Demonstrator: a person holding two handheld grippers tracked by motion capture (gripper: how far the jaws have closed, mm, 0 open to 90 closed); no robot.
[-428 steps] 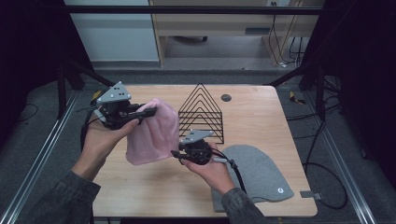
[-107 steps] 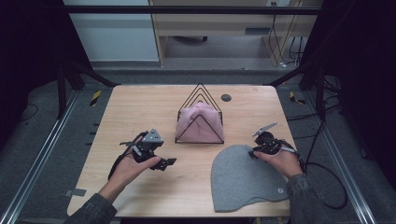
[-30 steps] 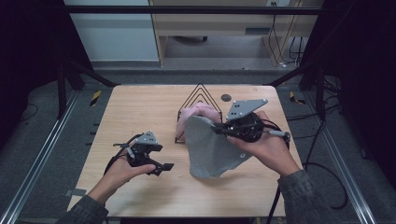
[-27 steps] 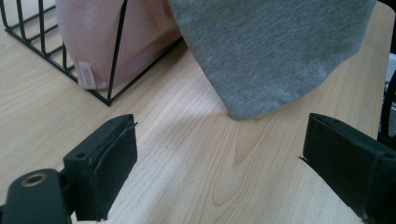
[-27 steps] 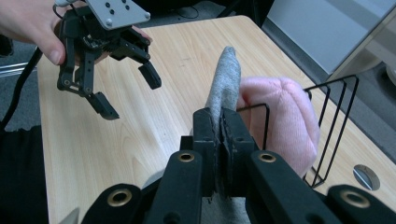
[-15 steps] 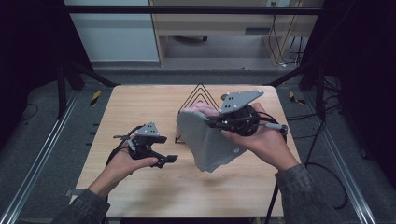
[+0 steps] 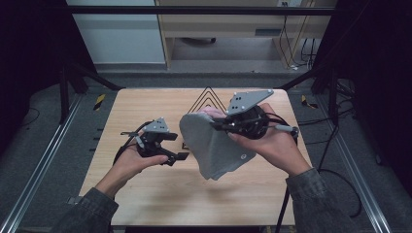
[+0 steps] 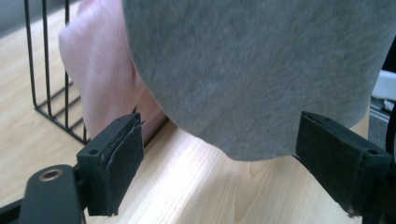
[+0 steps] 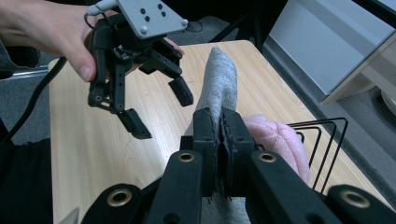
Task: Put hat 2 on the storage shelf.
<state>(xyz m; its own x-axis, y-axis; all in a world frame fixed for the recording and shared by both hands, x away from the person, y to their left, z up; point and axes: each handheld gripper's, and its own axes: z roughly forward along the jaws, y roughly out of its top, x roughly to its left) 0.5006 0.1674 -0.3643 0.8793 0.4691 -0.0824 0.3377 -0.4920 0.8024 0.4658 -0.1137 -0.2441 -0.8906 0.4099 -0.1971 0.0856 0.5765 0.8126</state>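
A grey felt cloth (image 7: pixel 214 145) hangs above the table's middle, pinched at its top edge by my right gripper (image 7: pixel 218 125), which is shut on it. In the right gripper view the jaws press together on the grey cloth (image 9: pixel 219 88). My left gripper (image 7: pixel 179 146) stands open just left of the cloth; in its own view the grey cloth (image 8: pixel 261 70) hangs right in front of the wide-apart pads (image 8: pixel 116 168). A pink cloth (image 8: pixel 102 79) sits in the black wire rack (image 7: pixel 208 98) behind, also seen as pink cloth (image 9: pixel 275 135).
The wooden table (image 7: pixel 145 194) has bare surface in front and to the left. Cables trail off the right edge. A metal frame rail (image 7: pixel 43 165) runs along the left side.
My right gripper has carried the grey cloth up and leftward toward the left gripper. The left gripper has risen slightly and stays open.
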